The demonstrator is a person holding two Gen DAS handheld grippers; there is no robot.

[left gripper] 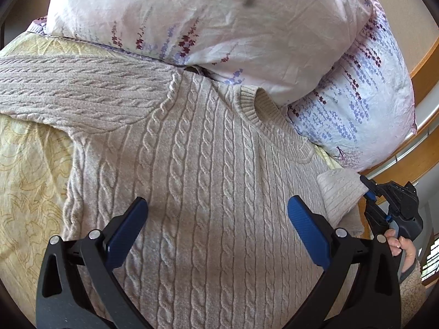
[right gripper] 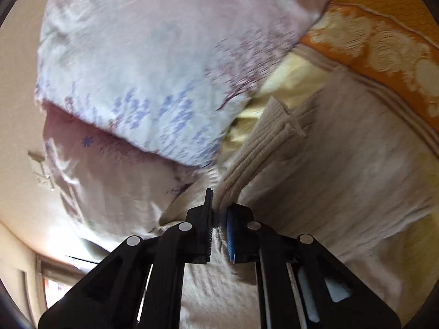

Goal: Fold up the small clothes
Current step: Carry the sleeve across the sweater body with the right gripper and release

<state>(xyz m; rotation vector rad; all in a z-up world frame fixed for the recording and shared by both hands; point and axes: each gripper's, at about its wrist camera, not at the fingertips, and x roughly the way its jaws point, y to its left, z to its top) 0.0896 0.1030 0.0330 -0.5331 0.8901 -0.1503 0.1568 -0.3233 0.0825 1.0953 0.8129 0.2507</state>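
So the biggest thing in my feed is the pale yellow patterned bedsheet (left gripper: 24, 181), with a pile of floral pink-and-lilac pillows (left gripper: 192, 22) stacked at the far end. Spread flat on the sheet, face up, is the beige cable-knit sweater (left gripper: 197, 186), its ribbed collar right up against the pillows and one sleeve stretched out to the left of the view.

Step-wise, I reckon I'm on the first fold: bringing the right sleeve in over the body. From the left wrist view, that folded-over sleeve piece (left gripper: 340, 192) sits at the sweater's right edge, and the right wrist view shows the ribbed cuff (right gripper: 274, 126) running straight out from the pads.

My right gripper (right gripper: 219, 230) is clamped down on that cuff fabric, jaws nearly together with knit pinched between. My left gripper (left gripper: 216, 219) hangs over the chest, jaws wide apart, touching nothing as far as I can tell.

Next move probably calls for carrying the sleeve across the chest without dragging the body along, so the left one may need to pin the sweater down.
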